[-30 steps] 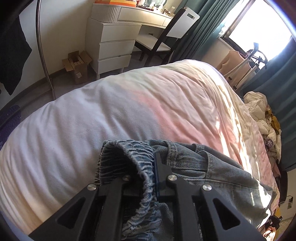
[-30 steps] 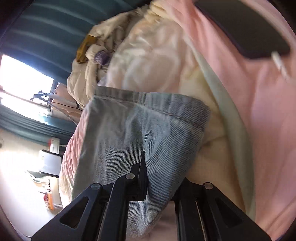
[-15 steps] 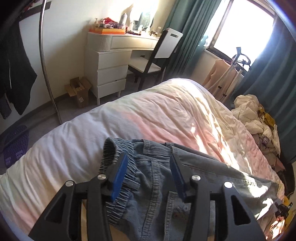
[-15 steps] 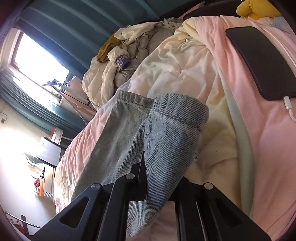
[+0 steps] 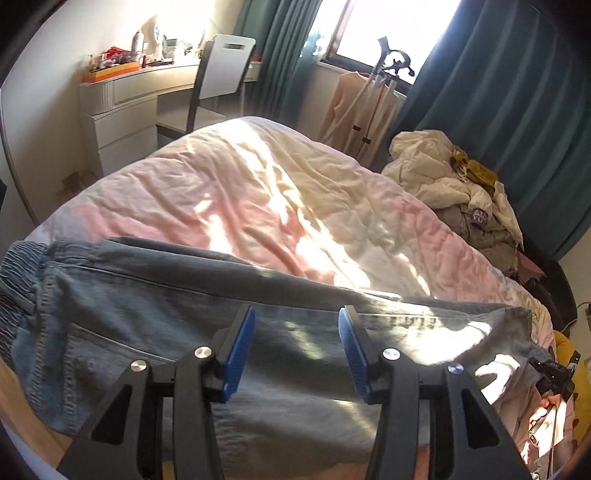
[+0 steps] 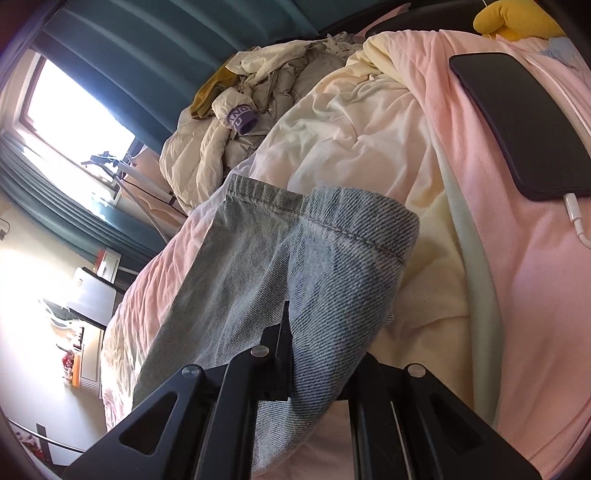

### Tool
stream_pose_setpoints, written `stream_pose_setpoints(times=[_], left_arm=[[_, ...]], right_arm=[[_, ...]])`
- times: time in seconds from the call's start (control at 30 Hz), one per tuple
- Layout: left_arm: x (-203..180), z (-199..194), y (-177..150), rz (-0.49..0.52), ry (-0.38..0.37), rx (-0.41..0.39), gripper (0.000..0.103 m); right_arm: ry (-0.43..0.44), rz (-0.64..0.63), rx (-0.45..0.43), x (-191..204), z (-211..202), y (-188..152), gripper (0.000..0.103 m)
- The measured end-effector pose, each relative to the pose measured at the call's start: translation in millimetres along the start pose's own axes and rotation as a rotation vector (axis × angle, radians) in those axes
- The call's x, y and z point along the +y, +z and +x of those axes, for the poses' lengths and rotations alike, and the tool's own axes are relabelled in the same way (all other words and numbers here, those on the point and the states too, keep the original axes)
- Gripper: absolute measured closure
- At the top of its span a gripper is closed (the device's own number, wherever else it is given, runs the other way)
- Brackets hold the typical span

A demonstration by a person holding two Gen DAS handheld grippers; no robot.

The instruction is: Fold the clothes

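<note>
Light blue jeans point(image 5: 155, 317) lie stretched across the pink and cream duvet point(image 5: 258, 206), elastic waistband at the left of the left wrist view, legs running right. My left gripper point(image 5: 295, 350) hovers open over the middle of the jeans, blue pads apart, nothing between them. In the right wrist view the hem end of the jeans point(image 6: 332, 266) is bunched up and my right gripper point(image 6: 317, 332) is shut on it. That gripper also shows small at the far right point(image 5: 554, 373) of the left wrist view, held by a hand.
A heap of cream and grey clothes point(image 5: 454, 192) sits at the bed's far side by teal curtains. A black phone on a charging cable point(image 6: 517, 122) lies on the pink bedding, a yellow plush point(image 6: 517, 18) beyond it. White dresser and chair point(image 5: 218, 74) stand past the bed.
My left gripper let go of the waistband, opened, and swung right along the jeans to their middle. The right gripper stayed shut on the hem and rolled a little.
</note>
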State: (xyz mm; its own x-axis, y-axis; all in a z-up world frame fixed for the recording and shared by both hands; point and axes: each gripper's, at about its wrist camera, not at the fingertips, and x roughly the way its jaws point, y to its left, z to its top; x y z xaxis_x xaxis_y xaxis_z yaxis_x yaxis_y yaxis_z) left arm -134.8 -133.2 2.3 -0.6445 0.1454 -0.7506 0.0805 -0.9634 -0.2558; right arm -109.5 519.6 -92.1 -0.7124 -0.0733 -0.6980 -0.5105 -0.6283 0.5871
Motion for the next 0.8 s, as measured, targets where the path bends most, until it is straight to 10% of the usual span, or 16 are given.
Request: stream_pose_setpoints(times=[0.33, 0.8], left_arm=[[-99, 69, -64, 0.102, 0.018, 0.106, 0.055], [-107, 88, -82, 0.198, 0.084, 0.100, 0.054]], right_arm=[[0.015, 0.001, 0.005, -8, 1, 0, 0.097], [-0.031, -0.051, -0.006, 1, 2, -1, 0.097]])
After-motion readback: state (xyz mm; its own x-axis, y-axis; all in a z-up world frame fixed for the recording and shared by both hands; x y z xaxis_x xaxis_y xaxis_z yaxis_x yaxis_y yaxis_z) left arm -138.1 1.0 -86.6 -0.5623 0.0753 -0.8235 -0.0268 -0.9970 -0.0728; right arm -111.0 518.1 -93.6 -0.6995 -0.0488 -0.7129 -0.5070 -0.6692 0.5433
